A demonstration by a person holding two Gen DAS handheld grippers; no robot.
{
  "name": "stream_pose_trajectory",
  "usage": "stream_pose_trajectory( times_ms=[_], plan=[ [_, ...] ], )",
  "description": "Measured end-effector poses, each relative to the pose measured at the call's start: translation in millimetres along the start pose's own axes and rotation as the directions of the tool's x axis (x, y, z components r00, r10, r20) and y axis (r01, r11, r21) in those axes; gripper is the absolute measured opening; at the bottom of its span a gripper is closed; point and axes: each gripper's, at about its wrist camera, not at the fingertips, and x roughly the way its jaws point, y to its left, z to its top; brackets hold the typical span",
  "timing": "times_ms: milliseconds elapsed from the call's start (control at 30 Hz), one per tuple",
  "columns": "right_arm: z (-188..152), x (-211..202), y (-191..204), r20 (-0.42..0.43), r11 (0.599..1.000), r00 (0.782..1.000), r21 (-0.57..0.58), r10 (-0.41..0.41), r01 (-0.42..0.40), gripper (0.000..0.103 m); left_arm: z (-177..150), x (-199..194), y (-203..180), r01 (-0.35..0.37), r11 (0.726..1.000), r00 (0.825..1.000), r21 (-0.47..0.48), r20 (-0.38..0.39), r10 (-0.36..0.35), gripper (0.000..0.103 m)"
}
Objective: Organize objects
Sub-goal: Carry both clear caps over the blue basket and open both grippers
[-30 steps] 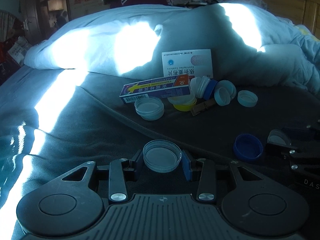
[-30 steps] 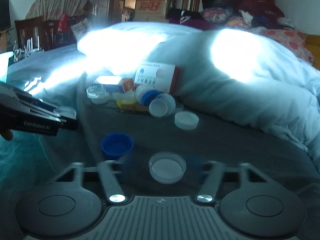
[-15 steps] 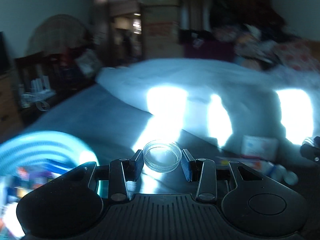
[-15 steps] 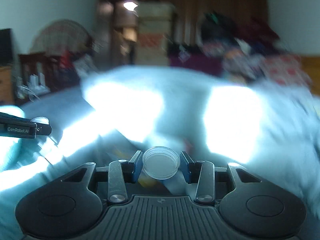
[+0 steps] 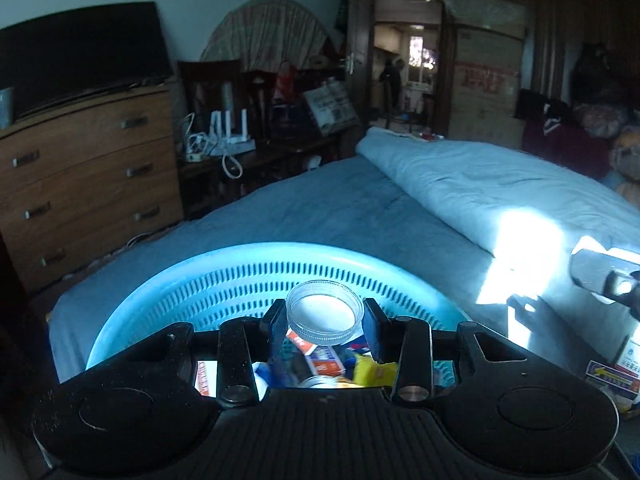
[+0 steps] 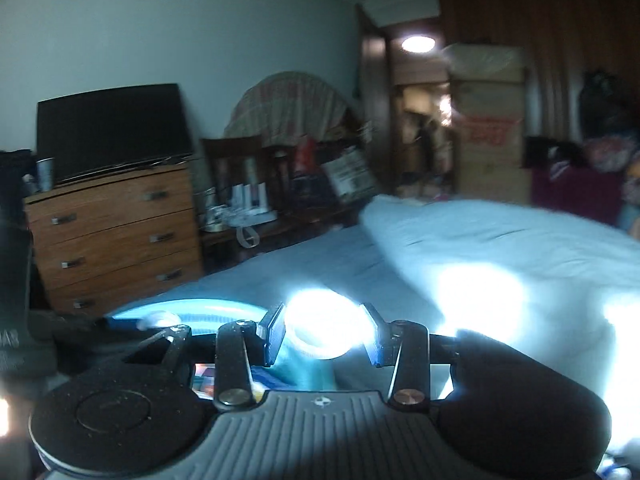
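Observation:
My left gripper (image 5: pixel 325 320) is shut on a clear round lid (image 5: pixel 325 317) and holds it above a light-blue slotted basket (image 5: pixel 248 276) on the bed. Small boxes and a yellow packet (image 5: pixel 372 372) lie inside the basket under the fingers. My right gripper (image 6: pixel 326 330) is shut on a second clear lid (image 6: pixel 326 330), which sunlight washes out to white. It hovers just right of the basket's rim (image 6: pixel 192 306). The right gripper's tip (image 5: pixel 600 276) shows at the right edge of the left wrist view.
A rolled pale-blue duvet (image 5: pixel 500 192) runs along the bed on the right. A wooden chest of drawers (image 5: pixel 88 184) with a TV (image 5: pixel 80 52) stands left of the bed. Medicine boxes (image 5: pixel 616 368) lie at the far right on the bed.
Both grippers rose from the pile of lids and boxes and swung left with their lids. The blue basket has come under the left gripper, and the pile has gone out to the right.

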Motion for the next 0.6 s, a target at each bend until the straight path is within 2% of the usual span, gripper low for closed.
stream_pose_trajectory(
  times_ms=[233, 400, 600],
  plan=[
    [11, 29, 40, -0.077, 0.999, 0.996, -0.008, 0.036, -0.036, 0.043, -2, 11, 28, 0.003, 0.999, 0.999, -0.037, -0.034, -0.005, 0.041],
    [11, 37, 61, -0.088, 0.999, 0.995, -0.027, 0.04, -0.042, 0.043, -4, 14, 32, 0.012, 0.999, 0.999, -0.043, -0.043, -0.014, 0.041],
    [9, 41, 66, -0.096, 0.998, 0.994, -0.033, 0.041, -0.044, 0.043, -6, 18, 34, 0.008, 0.999, 0.999, -0.043, -0.045, -0.01, 0.041]
  ],
)
